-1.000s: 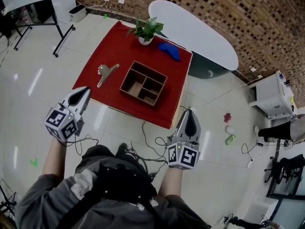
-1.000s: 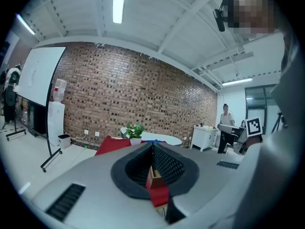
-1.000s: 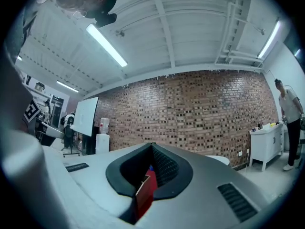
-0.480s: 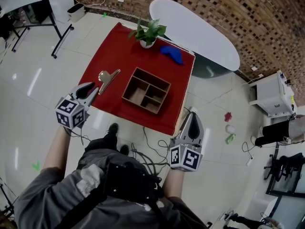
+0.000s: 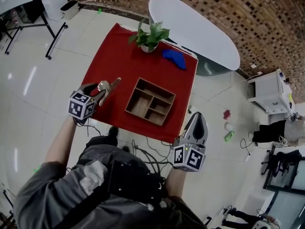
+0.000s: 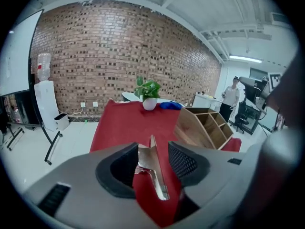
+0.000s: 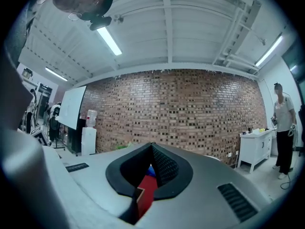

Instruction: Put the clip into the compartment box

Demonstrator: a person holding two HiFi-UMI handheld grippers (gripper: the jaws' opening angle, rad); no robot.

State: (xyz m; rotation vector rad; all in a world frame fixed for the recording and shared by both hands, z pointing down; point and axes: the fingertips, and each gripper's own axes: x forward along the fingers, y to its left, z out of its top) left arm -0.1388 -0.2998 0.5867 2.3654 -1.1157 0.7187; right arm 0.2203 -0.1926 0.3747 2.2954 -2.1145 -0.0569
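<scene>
L gripper (image 5: 96, 91): jaws are opening, and the binder clip (image 6: 151, 166) lies between the pads, not pressed yet, on the red table (image 5: 128, 56) near its left edge. To grip well, I think: centre pads on the clip body, close firm, lift straight. The compartment box (image 5: 135, 96) is near on the right, w/ free cloth between. R gripper (image 5: 198, 119) is closed and empty, off the table's front corner.

1. We wear a grey short-sleeved top (image 5: 45, 194), lower left, under a black harness (image 5: 128, 182).
2. Dark cables (image 5: 145, 151) dangle at centre.
3. Our left gripper (image 5: 98, 91) and right gripper (image 5: 198, 118): grey shells, black-and-white marker cubes; the left's jaws are opening, the clip (image 5: 112, 83) between them.
</scene>
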